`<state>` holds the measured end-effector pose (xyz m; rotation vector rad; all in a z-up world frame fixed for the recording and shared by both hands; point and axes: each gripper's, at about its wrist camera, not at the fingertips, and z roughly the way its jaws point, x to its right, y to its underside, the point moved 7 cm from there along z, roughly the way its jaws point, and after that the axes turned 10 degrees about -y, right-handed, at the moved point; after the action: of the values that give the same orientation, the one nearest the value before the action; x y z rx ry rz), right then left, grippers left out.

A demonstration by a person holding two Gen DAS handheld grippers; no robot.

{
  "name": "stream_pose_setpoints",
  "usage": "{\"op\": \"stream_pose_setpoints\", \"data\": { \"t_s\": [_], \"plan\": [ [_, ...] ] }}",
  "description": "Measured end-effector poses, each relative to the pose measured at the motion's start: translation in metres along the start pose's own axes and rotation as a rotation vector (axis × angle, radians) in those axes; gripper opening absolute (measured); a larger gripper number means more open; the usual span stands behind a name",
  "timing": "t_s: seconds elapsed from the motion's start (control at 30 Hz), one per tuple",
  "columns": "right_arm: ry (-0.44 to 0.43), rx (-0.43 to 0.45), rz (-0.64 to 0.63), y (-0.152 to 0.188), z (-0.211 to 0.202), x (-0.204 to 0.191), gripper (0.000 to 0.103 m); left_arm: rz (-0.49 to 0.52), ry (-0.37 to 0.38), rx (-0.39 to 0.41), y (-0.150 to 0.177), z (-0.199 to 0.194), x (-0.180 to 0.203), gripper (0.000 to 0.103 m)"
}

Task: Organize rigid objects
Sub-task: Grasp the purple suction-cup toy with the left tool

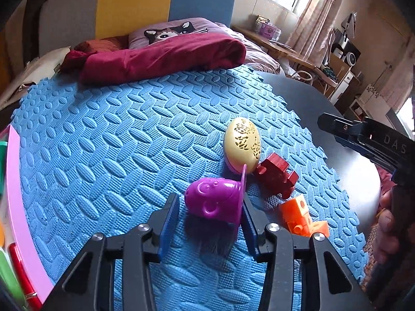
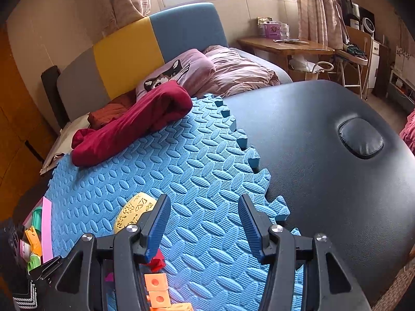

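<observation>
A purple plastic cup-shaped toy lies on its side on the blue foam mat. My left gripper straddles it: the right pad meets its flange, and a thin strip of mat shows between the left pad and its body. Just beyond lie a cream egg-shaped shell and a dark red wooden piece, with linked orange cubes to the right. My right gripper hovers open over bare mat with nothing between its fingers. The egg shell and the orange cubes show by its left finger.
A pink-rimmed box with several toys sits at the mat's left edge. A maroon cloth lies along the far edge. The black padded table extends right of the mat. A hand holds the right gripper's body.
</observation>
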<state>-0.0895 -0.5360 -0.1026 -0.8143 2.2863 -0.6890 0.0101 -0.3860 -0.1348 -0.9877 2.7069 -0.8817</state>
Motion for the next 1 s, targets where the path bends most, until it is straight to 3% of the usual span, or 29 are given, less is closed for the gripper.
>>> {"op": "stream_pose_setpoints", "data": {
  "t_s": [0.3, 0.4, 0.6, 0.8, 0.83, 0.9, 0.93, 1.0],
  "plan": [
    [0.011, -0.035, -0.004, 0.005, 0.006, 0.001, 0.055, -0.006, -0.03, 0.031, 0.003, -0.004, -0.006, 0.051],
    [0.016, -0.05, -0.011, 0.006, 0.009, 0.0, 0.055, 0.012, -0.054, 0.047, 0.005, -0.007, -0.007, 0.045],
    [0.033, -0.076, -0.022, 0.01, 0.014, 0.001, 0.055, 0.092, -0.156, 0.093, 0.009, -0.013, 0.0, 0.017],
    [0.039, -0.084, -0.031, 0.011, 0.016, 0.0, 0.055, 0.071, -0.145, 0.097, 0.011, -0.013, -0.01, 0.016],
    [0.041, -0.085, -0.03, 0.011, 0.016, 0.001, 0.055, 0.056, -0.134, 0.09, 0.012, -0.013, -0.013, 0.02],
    [0.042, -0.085, -0.027, 0.011, 0.016, 0.002, 0.055, 0.018, -0.104, 0.055, 0.016, -0.014, -0.019, 0.043],
    [0.042, -0.086, -0.026, 0.011, 0.016, 0.002, 0.055, 0.004, -0.097, 0.042, 0.019, -0.015, -0.021, 0.06],
    [0.041, -0.089, -0.026, 0.011, 0.017, 0.002, 0.055, -0.008, -0.084, 0.043, 0.025, -0.021, -0.024, 0.061]
  ]
}}
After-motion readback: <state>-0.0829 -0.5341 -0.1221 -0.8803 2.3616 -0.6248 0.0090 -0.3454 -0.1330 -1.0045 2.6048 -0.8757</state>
